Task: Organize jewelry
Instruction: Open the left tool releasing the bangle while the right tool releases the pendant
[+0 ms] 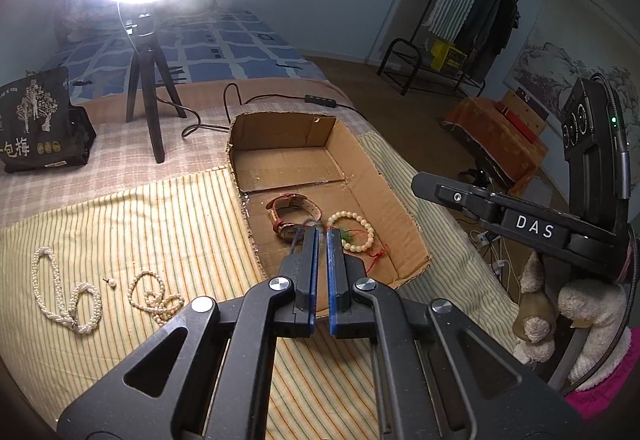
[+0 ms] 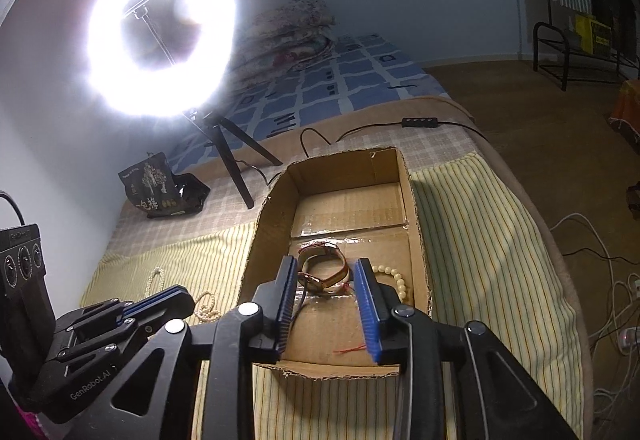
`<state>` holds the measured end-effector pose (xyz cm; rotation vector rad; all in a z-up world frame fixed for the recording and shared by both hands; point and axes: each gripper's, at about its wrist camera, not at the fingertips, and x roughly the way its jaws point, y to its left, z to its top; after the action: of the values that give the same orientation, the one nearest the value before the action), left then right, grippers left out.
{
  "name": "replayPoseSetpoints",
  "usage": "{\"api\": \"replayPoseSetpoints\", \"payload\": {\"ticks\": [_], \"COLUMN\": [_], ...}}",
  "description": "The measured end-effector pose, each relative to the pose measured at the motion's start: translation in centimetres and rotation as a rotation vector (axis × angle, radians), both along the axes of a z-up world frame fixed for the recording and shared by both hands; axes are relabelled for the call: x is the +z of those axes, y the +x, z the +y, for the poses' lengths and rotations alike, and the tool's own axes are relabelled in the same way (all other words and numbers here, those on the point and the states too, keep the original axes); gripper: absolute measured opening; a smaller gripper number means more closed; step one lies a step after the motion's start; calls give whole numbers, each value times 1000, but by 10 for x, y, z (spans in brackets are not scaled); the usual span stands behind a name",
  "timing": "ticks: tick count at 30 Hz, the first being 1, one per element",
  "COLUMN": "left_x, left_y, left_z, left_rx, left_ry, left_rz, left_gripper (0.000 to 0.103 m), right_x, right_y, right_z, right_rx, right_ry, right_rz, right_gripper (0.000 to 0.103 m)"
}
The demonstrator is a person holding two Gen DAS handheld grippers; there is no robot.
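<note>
An open cardboard box [image 1: 384, 176] [image 2: 416, 200] lies on a striped cloth. Inside it lie a red-strapped watch [image 1: 292, 214] [image 2: 324, 272] and a cream bead bracelet [image 1: 352, 230] [image 2: 396, 280] with a red string. My left gripper [image 1: 322, 236] hangs over the box's near edge, its jaws nearly closed with nothing between them; it also shows in the right wrist view [image 2: 172, 298]. My right gripper [image 2: 326, 268] is open and empty above the box, its jaws framing the watch; its body shows in the left wrist view [image 1: 520, 224]. Two pearl necklaces [image 1: 68, 288] [image 1: 154, 294] and a small pearl earring [image 1: 112, 283] lie on the cloth to the left.
A ring light on a tripod [image 1: 146, 80] [image 2: 232, 160] stands behind the box, its cable [image 1: 240, 100] trailing across the bed. A black snack bag [image 1: 38, 120] [image 2: 160, 184] stands at far left. The bed's edge [image 2: 552, 240] drops to the floor on the right.
</note>
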<state>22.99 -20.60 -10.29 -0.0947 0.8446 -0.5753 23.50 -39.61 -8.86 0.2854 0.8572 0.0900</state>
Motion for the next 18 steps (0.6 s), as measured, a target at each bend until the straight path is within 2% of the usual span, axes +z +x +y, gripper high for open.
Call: {"api": "replayPoseSetpoints", "payload": {"ticks": [3,5,6,7,8,13,14,16,17,18], "left_x": [-1,-1,-2,-2,-2,-1,0,2,4,6], "left_y": [0,0,0,-1,-1,-3,-3,-5,-6,-8], "left_z": [3,5,6,7,8,14,15,20,22,26], "left_rx": [7,12,14,15,16,18,19,24,29,38], "left_ry": [5,8,9,11,13,26,28,31,31,31], "left_rz": [7,11,12,13,14,17,18,13,7,-4], "left_gripper": [1,1,1,1,1,1,4,25,42,48], "right_x": [0,-1,0,0,1,5,5,6,6,7], "right_y": [1,1,2,1,1,0,0,0,0,0], "right_z": [0,0,0,0,0,3,4,6,7,9], "right_rx": [-8,-14,-17,-23,-30,-41,-43,-48,-50,-51], "right_ry": [-6,-12,-14,-19,-25,-38,-40,-48,-52,-56], "right_rz": [5,10,12,11,6,0,1,2,1,1], "right_gripper": [40,42,52,66,71,77,79,83,83,83]}}
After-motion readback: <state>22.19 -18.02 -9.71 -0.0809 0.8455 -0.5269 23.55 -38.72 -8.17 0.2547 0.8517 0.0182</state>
